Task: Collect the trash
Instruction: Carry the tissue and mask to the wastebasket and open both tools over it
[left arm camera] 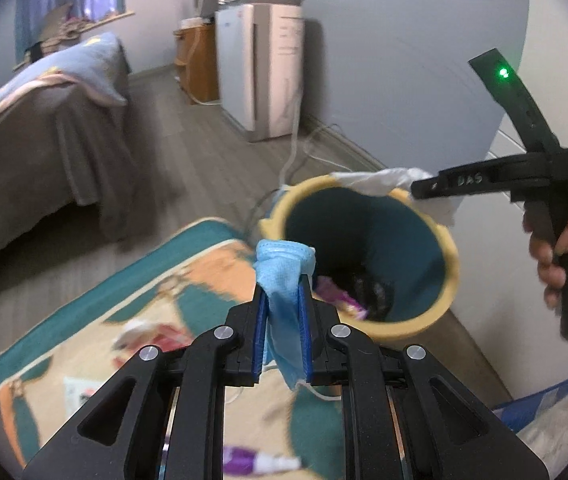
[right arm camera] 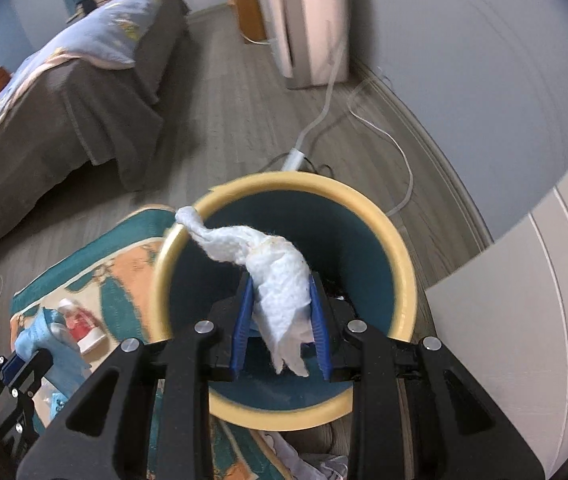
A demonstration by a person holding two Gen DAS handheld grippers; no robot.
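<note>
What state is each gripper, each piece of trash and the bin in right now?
left gripper: shut on the blue face mask, just short of the bin's rim.
right gripper: shut on the white paper towel, over the bin's mouth.
trash bin: upright, open-topped, some trash already inside.
purple wrapper: lying on the rug, not picked up.
red and white wrapper: lying on the rug.
</note>
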